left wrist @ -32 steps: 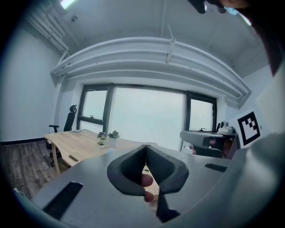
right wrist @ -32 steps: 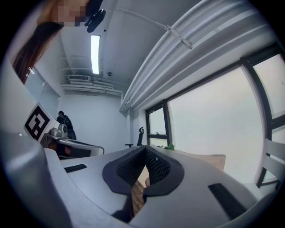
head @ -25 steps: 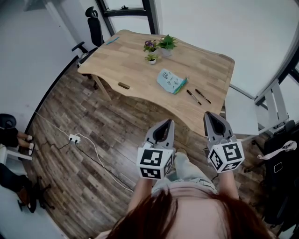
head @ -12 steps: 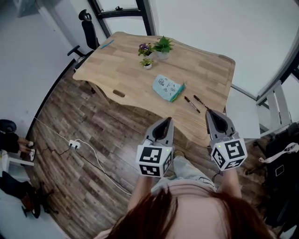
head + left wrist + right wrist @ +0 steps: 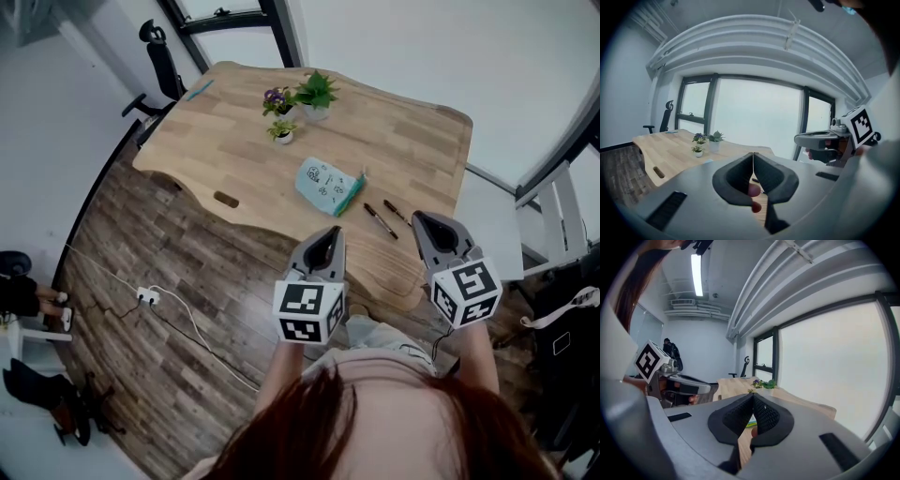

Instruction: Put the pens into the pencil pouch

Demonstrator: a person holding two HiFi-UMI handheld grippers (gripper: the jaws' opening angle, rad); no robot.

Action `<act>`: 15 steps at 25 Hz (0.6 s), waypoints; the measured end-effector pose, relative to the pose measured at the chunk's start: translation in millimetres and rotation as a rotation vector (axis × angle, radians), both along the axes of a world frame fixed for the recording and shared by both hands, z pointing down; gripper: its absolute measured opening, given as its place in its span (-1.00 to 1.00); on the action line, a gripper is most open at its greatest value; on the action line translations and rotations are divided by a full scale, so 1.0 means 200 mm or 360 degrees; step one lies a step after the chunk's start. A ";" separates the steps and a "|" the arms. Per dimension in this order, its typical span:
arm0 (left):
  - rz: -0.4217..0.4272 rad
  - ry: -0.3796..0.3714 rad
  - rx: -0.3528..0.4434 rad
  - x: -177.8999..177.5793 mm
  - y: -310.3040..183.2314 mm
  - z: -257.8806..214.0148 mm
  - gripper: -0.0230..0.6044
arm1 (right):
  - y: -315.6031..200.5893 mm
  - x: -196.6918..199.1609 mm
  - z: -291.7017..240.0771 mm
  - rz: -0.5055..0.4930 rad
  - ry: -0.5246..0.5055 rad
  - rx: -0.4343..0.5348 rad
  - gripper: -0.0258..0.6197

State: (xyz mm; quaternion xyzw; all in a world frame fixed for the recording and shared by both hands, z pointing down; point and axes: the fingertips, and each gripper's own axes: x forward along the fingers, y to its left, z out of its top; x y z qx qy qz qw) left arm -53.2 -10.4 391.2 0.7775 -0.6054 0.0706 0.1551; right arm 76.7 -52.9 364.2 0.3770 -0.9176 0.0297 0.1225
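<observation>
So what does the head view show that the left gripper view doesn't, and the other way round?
Only the head view: the white power strip on the floor, plus the pencil pouch and two pens in full. Only the left gripper view: the big window and ceiling. Both: the table, potted plants, office chair and the right tongs.

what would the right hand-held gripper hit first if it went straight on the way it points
Likely the wooden table, around the two pens and short of the pencil pouch. The right hand-held gripper tilts slightly down and nothing stands before that, but depth is unclear.
</observation>
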 end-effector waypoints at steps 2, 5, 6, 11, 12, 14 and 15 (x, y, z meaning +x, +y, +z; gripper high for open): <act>-0.0037 0.0006 -0.0010 -0.03 -0.06 0.02 -0.92 | -0.06 -0.01 0.02 -0.0035 0.0037 -0.0026 -0.92; -0.0078 0.0010 -0.0054 -0.06 -0.14 0.08 -0.92 | -0.15 -0.02 0.06 -0.0092 0.0090 -0.0057 -0.92; -0.0087 0.0013 -0.0073 -0.06 -0.16 0.10 -0.92 | -0.18 -0.03 0.07 -0.0108 0.0108 -0.0063 -0.92; -0.0072 0.0045 -0.0169 -0.06 -0.26 0.22 -0.91 | -0.30 -0.04 0.18 -0.0175 0.0170 -0.0135 -0.92; -0.0066 0.0054 -0.0186 -0.06 -0.28 0.24 -0.91 | -0.32 -0.04 0.20 -0.0183 0.0180 -0.0157 -0.92; -0.0060 0.0069 -0.0219 -0.08 -0.30 0.28 -0.87 | -0.36 -0.06 0.26 -0.0196 0.0204 -0.0197 -0.92; -0.0060 0.0073 -0.0235 -0.09 -0.30 0.30 -0.80 | -0.38 -0.06 0.28 -0.0203 0.0218 -0.0216 -0.92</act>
